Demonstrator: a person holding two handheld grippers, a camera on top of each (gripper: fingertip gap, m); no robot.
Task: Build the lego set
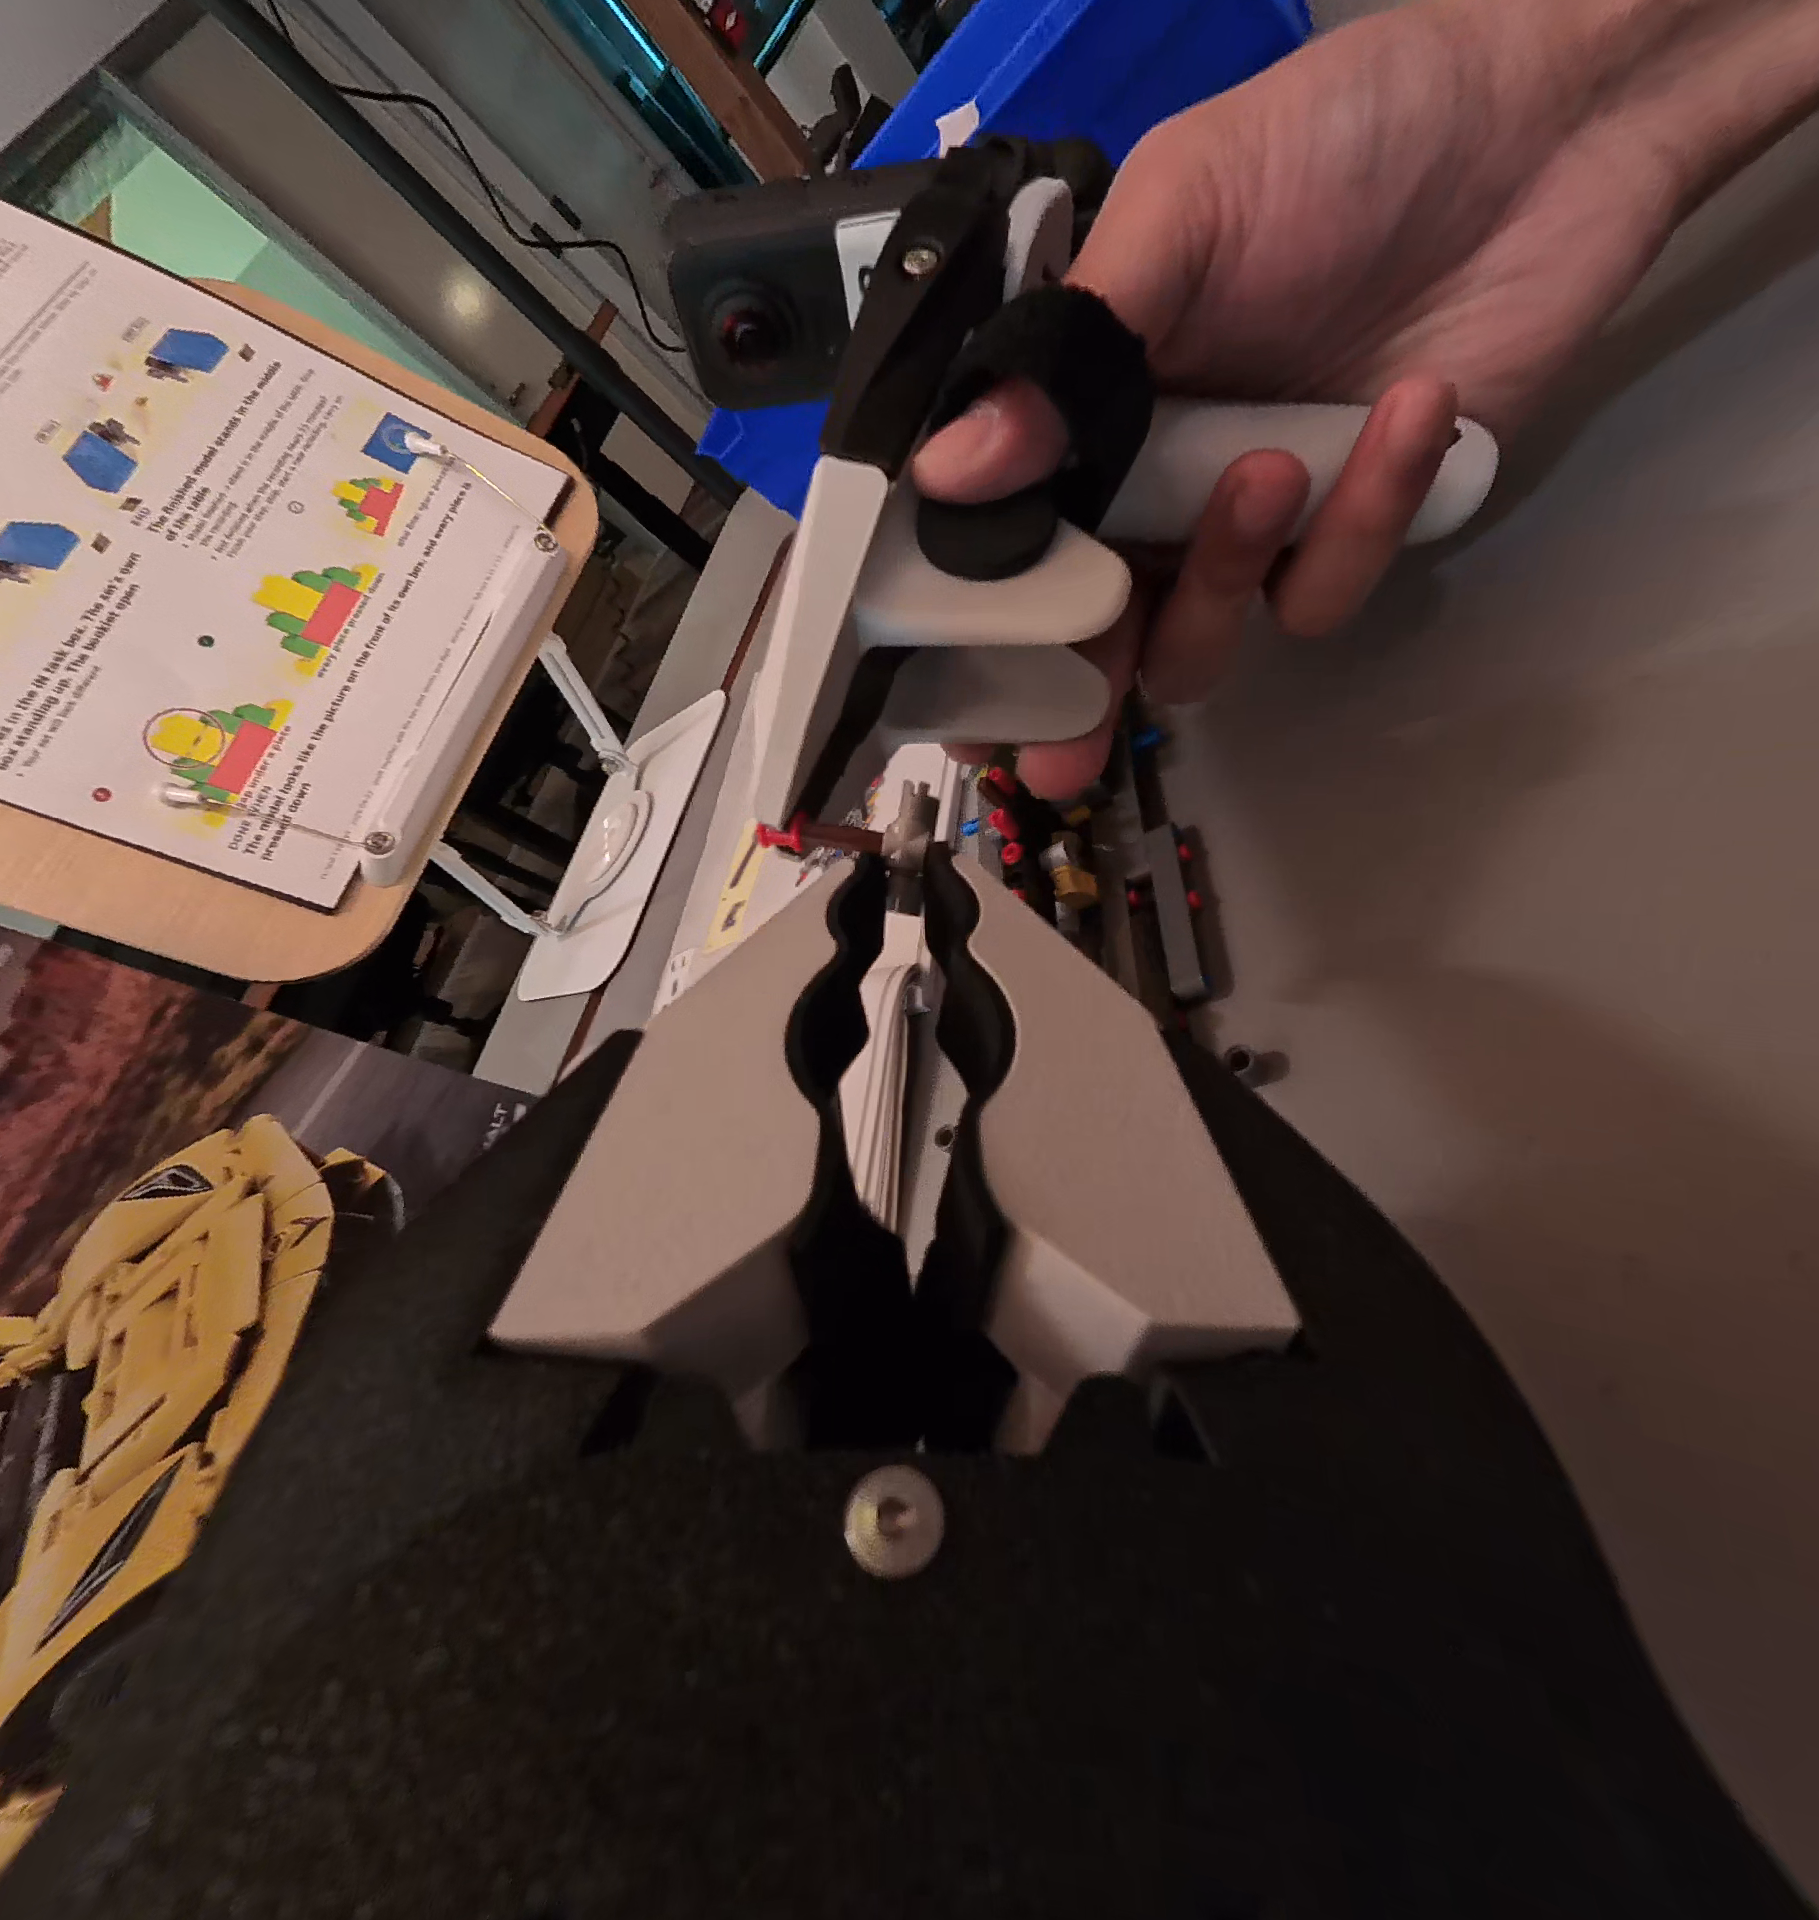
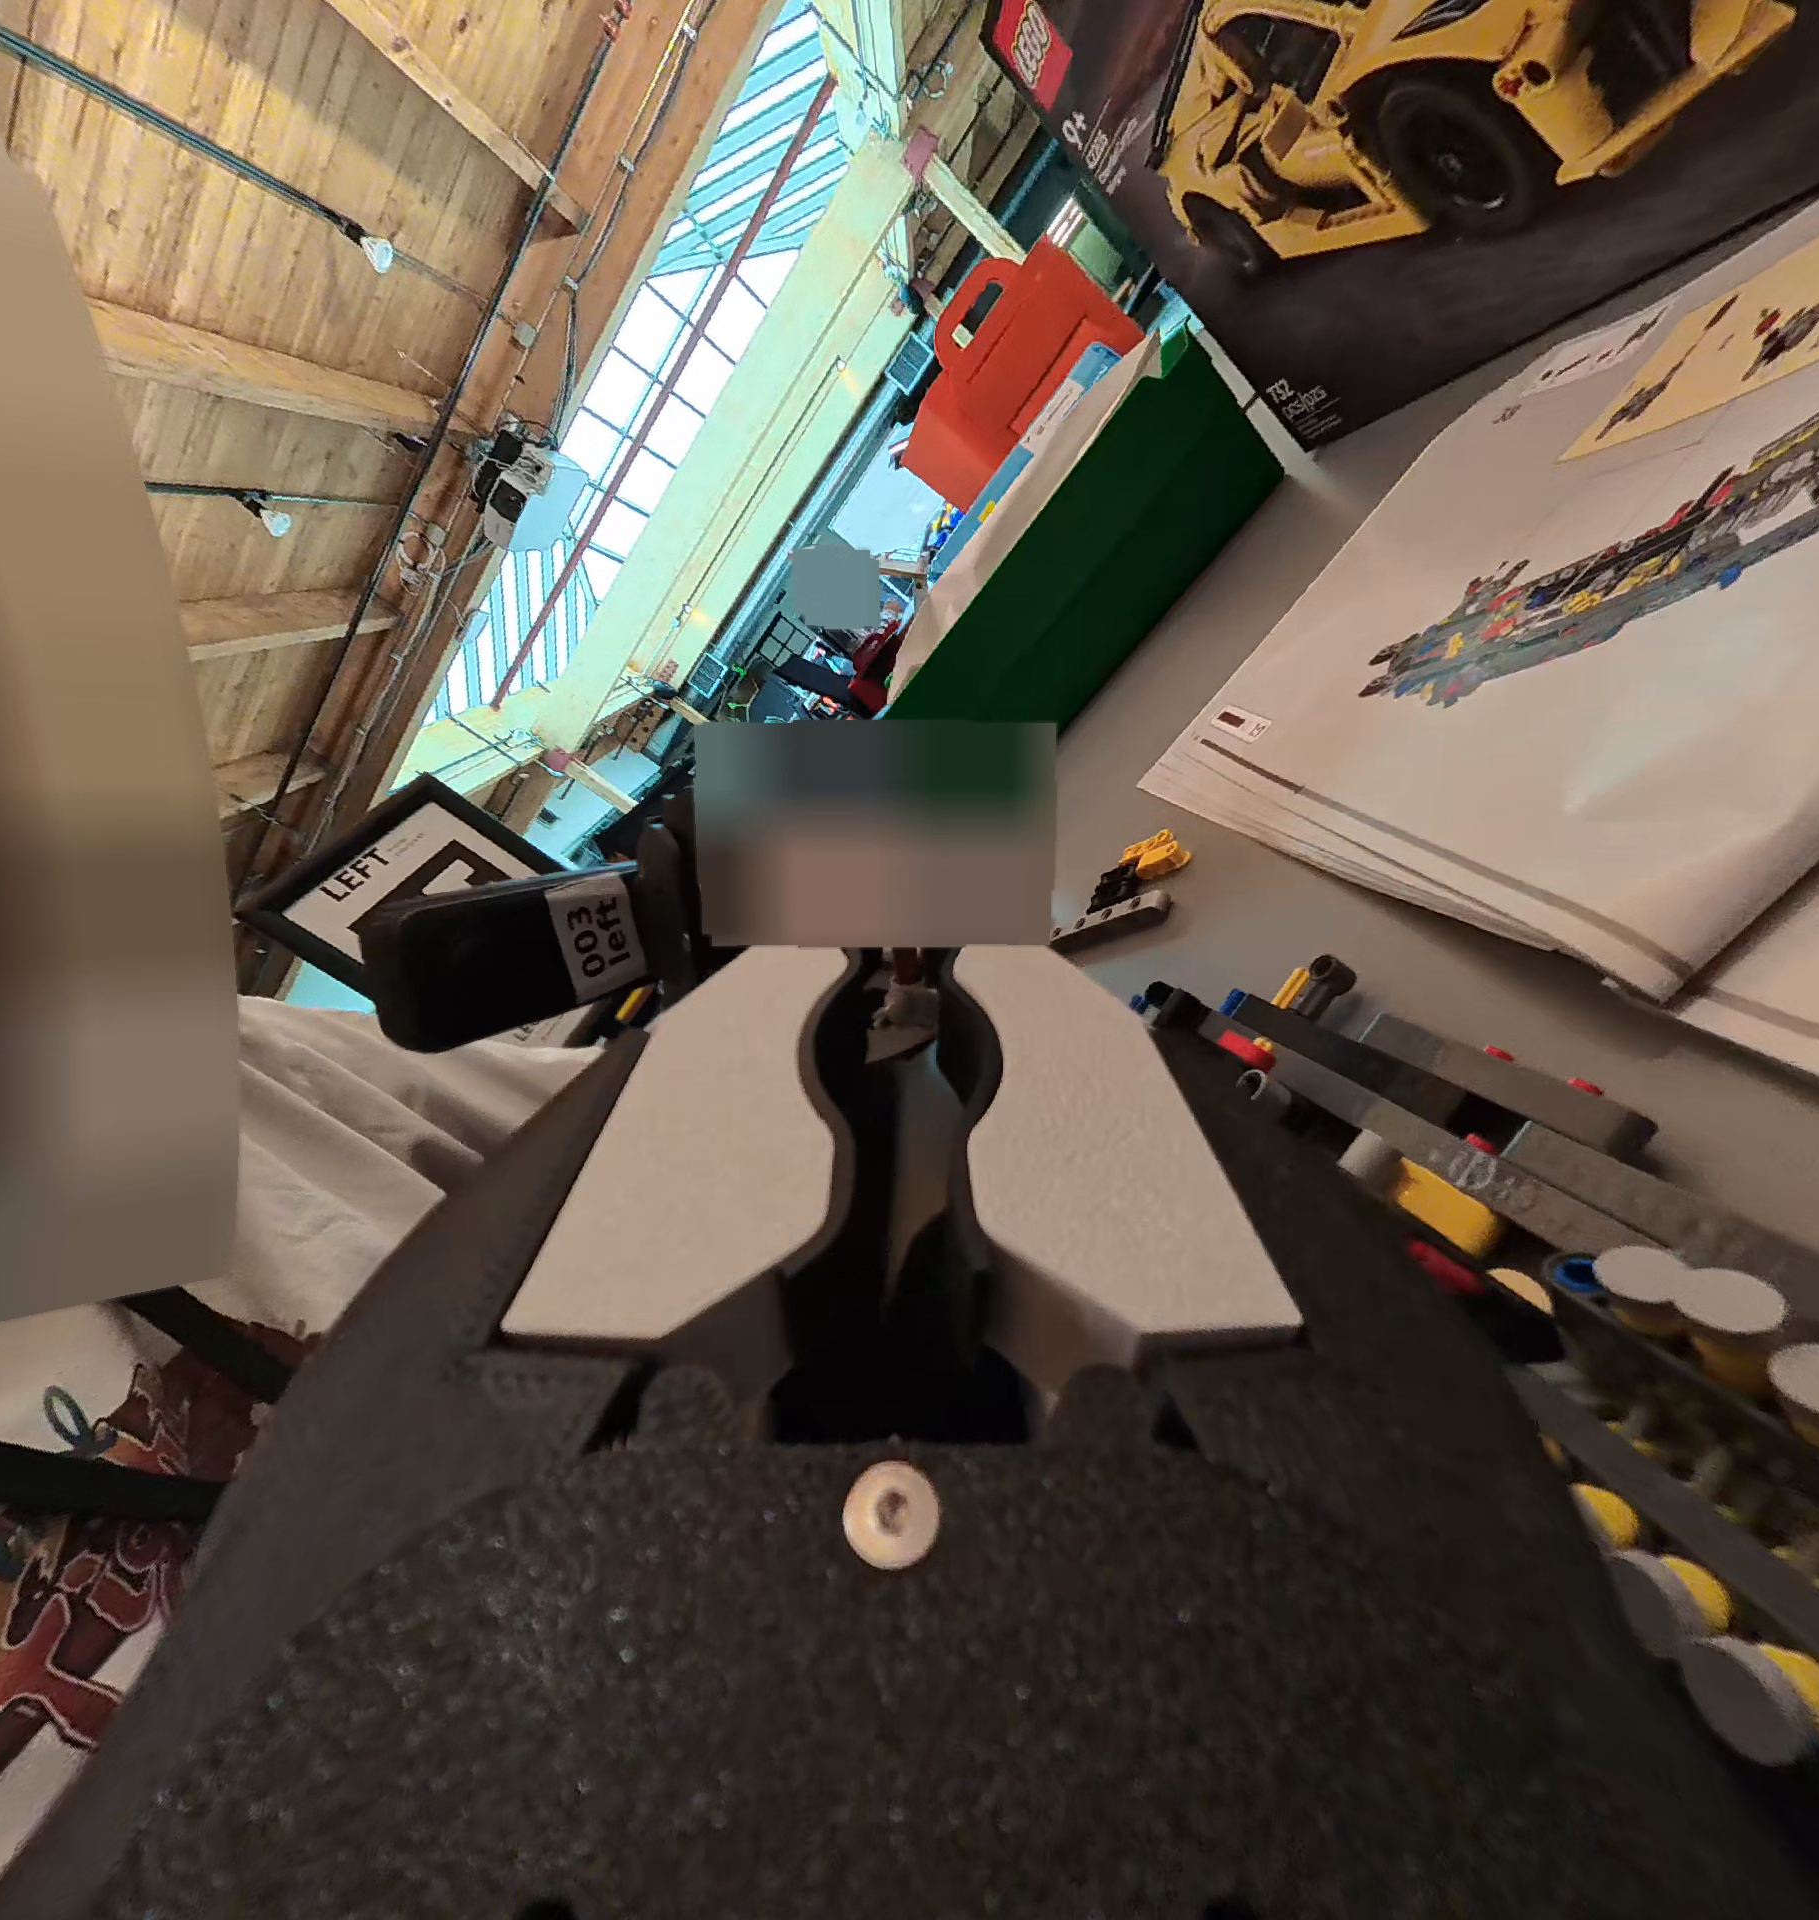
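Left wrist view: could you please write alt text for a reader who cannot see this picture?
The left tongs pinch a small grey connector with a brown rod and red pin sticking out sideways. The right tongs, held by a hand, reach in from above. Behind lie loose bricks, a clipboard and a box showing a yellow car.

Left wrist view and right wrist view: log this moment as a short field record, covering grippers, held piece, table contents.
left gripper: shut on grey connector
axle: brown axle with red end, sticking out of the connector
right gripper: tips at the axle's red end; grip unclear
table: loose parts, open instruction booklet, set box
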